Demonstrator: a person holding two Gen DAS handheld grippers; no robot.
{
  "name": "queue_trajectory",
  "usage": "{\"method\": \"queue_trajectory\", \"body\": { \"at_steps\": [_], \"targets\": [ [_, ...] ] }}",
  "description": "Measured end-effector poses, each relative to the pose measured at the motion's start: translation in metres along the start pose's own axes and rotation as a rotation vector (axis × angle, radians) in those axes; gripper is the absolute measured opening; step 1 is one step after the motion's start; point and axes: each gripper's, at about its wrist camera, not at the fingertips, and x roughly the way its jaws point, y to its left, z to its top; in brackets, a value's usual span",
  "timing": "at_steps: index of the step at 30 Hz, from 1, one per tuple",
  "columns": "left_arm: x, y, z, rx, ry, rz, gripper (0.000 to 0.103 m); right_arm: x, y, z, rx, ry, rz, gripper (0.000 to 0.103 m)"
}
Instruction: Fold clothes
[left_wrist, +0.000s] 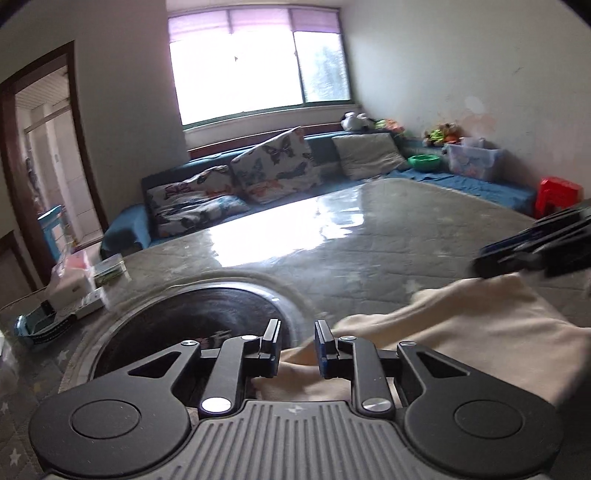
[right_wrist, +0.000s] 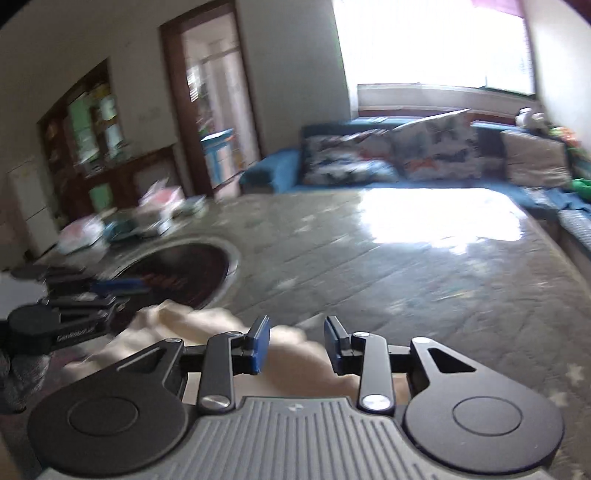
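A cream cloth (left_wrist: 461, 332) lies bunched on the grey table at the near edge, also in the right wrist view (right_wrist: 295, 354). My left gripper (left_wrist: 295, 343) is open, its jaws parted over the cloth's left end, with nothing between them. My right gripper (right_wrist: 295, 343) is open over the cloth's other end, with cloth below its jaws. The right gripper shows at the right edge of the left wrist view (left_wrist: 535, 247). The left gripper shows at the left of the right wrist view (right_wrist: 85, 299).
The grey star-patterned table (left_wrist: 369, 236) has a round dark recess (left_wrist: 192, 325) at the near left. Boxes and packets (left_wrist: 74, 288) sit at its left edge. A blue sofa with butterfly cushions (left_wrist: 266, 170) and a red stool (left_wrist: 557, 192) stand behind.
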Motion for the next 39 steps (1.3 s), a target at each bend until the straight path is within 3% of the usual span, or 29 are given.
{"method": "queue_trajectory", "body": {
  "at_steps": [7,12,15,18,22,28,33,39],
  "targets": [
    [-0.018,-0.033,-0.018,0.046,0.035,-0.126,0.023,0.038,0.013,-0.004,0.01,0.091,0.013,0.024],
    [-0.018,-0.03,-0.03,0.018,0.049,-0.12,0.025,0.038,0.023,-0.001,-0.014,0.098,-0.006,0.024],
    [-0.018,-0.024,-0.033,-0.024,0.046,-0.12,0.027,0.035,0.037,0.004,-0.07,0.088,0.031,0.024],
    [-0.019,-0.022,-0.036,-0.036,0.049,-0.119,0.027,0.049,0.059,0.01,-0.131,0.12,0.08,0.024],
    [-0.022,-0.021,-0.039,-0.051,0.051,-0.121,0.028,0.078,0.073,0.013,-0.161,0.162,0.072,0.023],
    [-0.022,-0.013,-0.04,-0.09,0.044,-0.13,0.031,0.097,0.067,0.02,-0.12,0.178,0.062,0.023],
    [-0.022,-0.006,-0.042,-0.127,0.044,-0.144,0.034,0.079,0.076,0.027,-0.139,0.137,0.106,0.023],
    [-0.023,-0.002,-0.044,-0.148,0.045,-0.15,0.035,0.102,0.094,0.027,-0.208,0.178,0.1,0.018]
  ]
}}
